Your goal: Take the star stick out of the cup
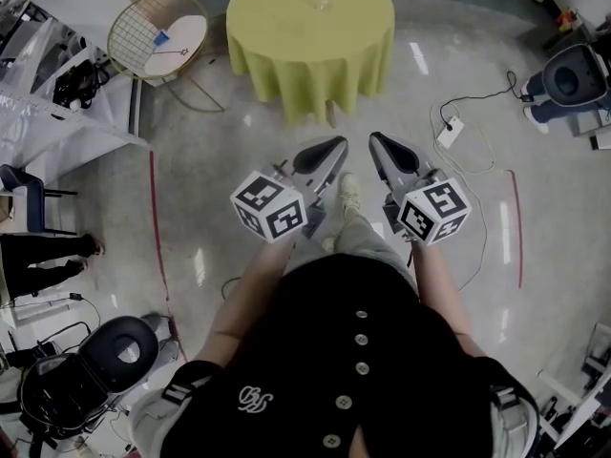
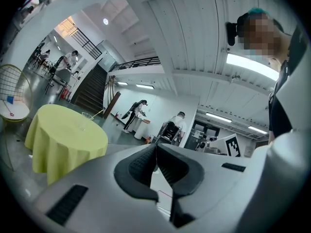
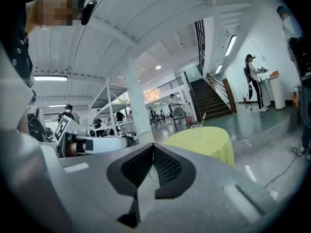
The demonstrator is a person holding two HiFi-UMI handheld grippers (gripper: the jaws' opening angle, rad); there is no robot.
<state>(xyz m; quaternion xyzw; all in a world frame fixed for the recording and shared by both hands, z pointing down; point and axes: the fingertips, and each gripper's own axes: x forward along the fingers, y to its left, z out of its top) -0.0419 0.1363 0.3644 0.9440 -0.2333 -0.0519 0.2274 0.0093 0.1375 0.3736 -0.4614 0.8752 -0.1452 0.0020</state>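
The left tool [image 1: 339, 144] and right tool [image 1: 375, 139] are held side by side at the middle of the head view, tips pointing toward the top of the frame. Each has its jaws pressed together at the tips, with nothing between them. Well apart from both, at top centre, stands a round tabletop [image 1: 286, 55] under a yellow cloth. The clear cup [image 3: 196, 126] sits on it. The star stick [image 3: 202, 119] stands in the cup, leaning right in the right gripper view, with its star above the rim. There, cup and stick show up and to the right of the jaw tips, far behind them. Grey floor [image 1: 458, 208] lies between the tools and the tabletop.
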